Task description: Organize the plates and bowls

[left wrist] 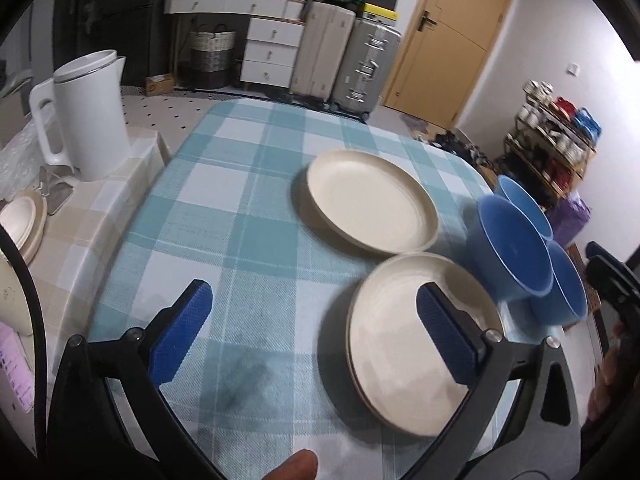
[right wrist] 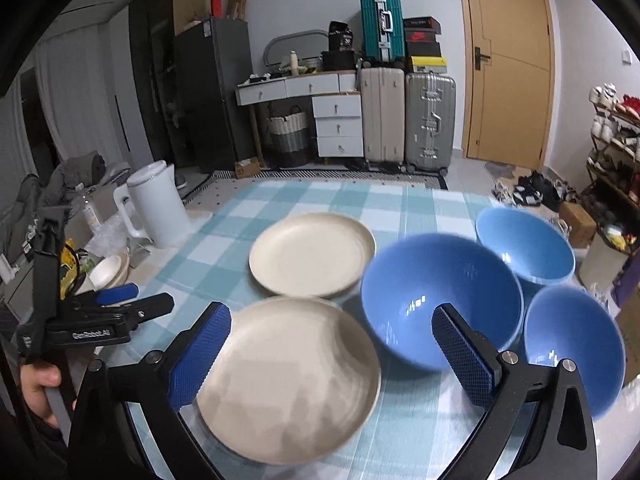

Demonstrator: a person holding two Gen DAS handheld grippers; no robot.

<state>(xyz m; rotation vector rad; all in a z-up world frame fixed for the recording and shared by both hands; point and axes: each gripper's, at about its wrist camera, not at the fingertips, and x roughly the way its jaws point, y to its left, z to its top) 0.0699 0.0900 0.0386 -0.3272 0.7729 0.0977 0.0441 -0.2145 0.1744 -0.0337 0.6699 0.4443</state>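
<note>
Two cream plates lie stacked near me (left wrist: pixel 404 340) (right wrist: pixel 288 380) on the blue checked tablecloth (left wrist: pixel 240 200). A single cream plate (left wrist: pixel 372 200) (right wrist: pixel 312 254) lies just beyond them. Three blue bowls stand upright to the right: a large one (right wrist: pixel 440 292) (left wrist: pixel 512 248), one behind it (right wrist: pixel 524 240) and one at the table's right edge (right wrist: pixel 572 344). My left gripper (left wrist: pixel 314 300) hangs open above the cloth, its right finger over the stack's rim. My right gripper (right wrist: pixel 332 320) is open above the gap between stack and large bowl. Neither holds anything.
A white kettle (left wrist: pixel 88 116) (right wrist: pixel 156 204) stands on a side table at the left, with more cream dishes (left wrist: pixel 24 220) beside it. A hand (right wrist: pixel 36 384) holds the left gripper's handle. Suitcases, drawers and a door stand beyond the table's far edge.
</note>
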